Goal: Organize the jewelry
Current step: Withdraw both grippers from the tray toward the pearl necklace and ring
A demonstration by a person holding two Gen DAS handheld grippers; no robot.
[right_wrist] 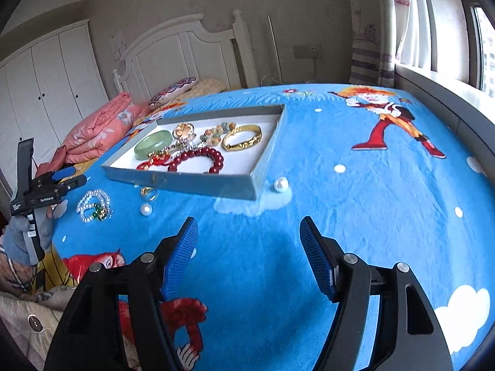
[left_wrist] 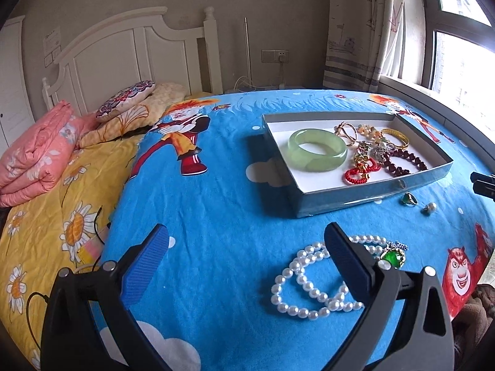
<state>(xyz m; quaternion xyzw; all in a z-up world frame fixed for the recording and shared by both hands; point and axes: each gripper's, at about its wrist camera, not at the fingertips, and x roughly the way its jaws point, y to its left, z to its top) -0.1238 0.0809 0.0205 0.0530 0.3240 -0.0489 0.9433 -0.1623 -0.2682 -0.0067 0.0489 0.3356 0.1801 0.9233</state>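
Observation:
A shallow grey box (left_wrist: 365, 199) with a white floor lies on the blue cartoon bedspread; it also shows in the right wrist view (right_wrist: 198, 182). Inside it lie a green jade bangle (left_wrist: 317, 150), a gold bangle (right_wrist: 243, 137), a dark red bead bracelet (right_wrist: 198, 160) and several small pieces. Outside it lie a pearl necklace with a green pendant (left_wrist: 312, 281), a green-stone ring (left_wrist: 409, 199), and loose pearls (right_wrist: 281, 183) (right_wrist: 146, 209). My left gripper (left_wrist: 247, 241) is open and empty, its right finger over the necklace. My right gripper (right_wrist: 249, 232) is open and empty above bare bedspread.
A folded pink quilt (left_wrist: 34, 151) and pillows (left_wrist: 126, 100) lie at the white headboard (left_wrist: 130, 52). A yellow daisy sheet (left_wrist: 55, 210) covers the bed's left side. A window (left_wrist: 458, 31) and curtain stand at the right. The left gripper shows in the right wrist view (right_wrist: 69, 177).

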